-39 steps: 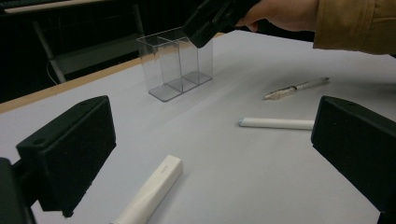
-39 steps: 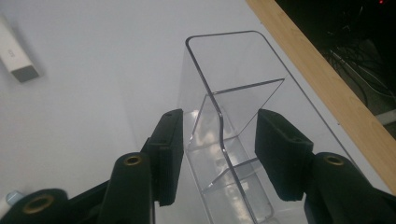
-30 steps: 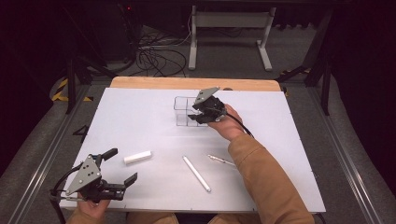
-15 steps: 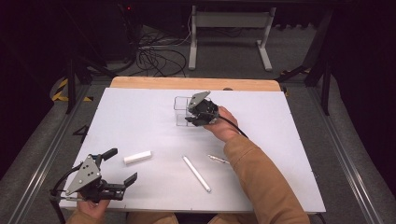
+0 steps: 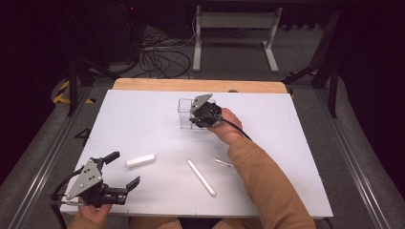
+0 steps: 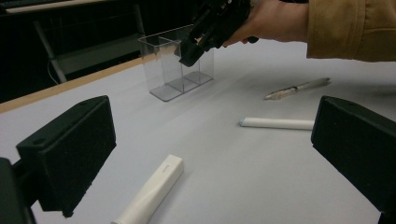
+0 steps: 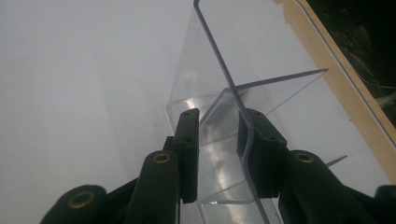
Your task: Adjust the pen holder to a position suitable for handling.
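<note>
A clear two-compartment box [image 5: 185, 112] stands at the far middle of the white table [image 5: 143, 119]. My right gripper [image 5: 198, 116] tips down onto it. In the right gripper view my right gripper [image 7: 218, 140] has its jaws astride a wall of the box [image 7: 261, 56], with a gap left between them. My left gripper [image 5: 125, 168] rests open at the near left edge, holding nothing. Just beyond it lies a short white tube [image 5: 141, 160]. A long white stick [image 5: 200, 177] and a thin clear pen [image 5: 223, 162] lie at near centre.
A wooden strip [image 5: 200, 85] edges the table's far side. Beyond it are a desk frame and cables on the floor [image 5: 162, 57]. The person's tan sleeve [image 5: 267, 186] crosses the near right of the table.
My right gripper has shifted slightly left and turned down over the clear box. The left gripper and the loose items have stayed put.
</note>
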A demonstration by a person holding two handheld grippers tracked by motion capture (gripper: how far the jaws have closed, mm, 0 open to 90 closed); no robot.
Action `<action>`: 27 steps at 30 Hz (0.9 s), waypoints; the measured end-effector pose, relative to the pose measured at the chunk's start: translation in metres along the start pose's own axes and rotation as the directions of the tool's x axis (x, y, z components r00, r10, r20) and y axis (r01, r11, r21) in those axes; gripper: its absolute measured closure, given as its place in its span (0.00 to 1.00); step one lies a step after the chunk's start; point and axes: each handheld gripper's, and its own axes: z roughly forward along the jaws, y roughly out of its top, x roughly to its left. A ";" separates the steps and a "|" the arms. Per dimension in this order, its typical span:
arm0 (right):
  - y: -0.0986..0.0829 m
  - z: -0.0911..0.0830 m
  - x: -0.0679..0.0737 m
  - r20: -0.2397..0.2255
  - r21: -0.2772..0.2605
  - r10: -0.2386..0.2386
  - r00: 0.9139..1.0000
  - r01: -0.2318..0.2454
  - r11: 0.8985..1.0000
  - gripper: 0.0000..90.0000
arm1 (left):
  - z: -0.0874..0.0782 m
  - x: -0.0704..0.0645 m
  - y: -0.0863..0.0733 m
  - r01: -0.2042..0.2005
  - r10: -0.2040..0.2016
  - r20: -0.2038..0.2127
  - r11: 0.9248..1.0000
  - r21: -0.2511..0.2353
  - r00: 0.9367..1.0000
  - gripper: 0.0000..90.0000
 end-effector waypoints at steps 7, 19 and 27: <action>0.002 -0.006 0.002 -0.017 0.004 -0.024 1.000 0.024 1.000 0.85 | 0.000 0.000 0.000 0.003 -0.003 0.001 1.000 0.001 1.000 0.01; 0.010 -0.027 0.008 -0.098 -0.005 -0.077 0.992 0.077 0.997 0.97 | 0.000 0.000 0.000 0.004 -0.004 0.002 1.000 0.001 1.000 0.01; 0.012 -0.048 0.020 -0.211 -0.026 -0.121 0.970 0.119 0.993 0.97 | 0.001 -0.001 0.000 0.003 -0.003 0.003 1.000 0.003 1.000 0.01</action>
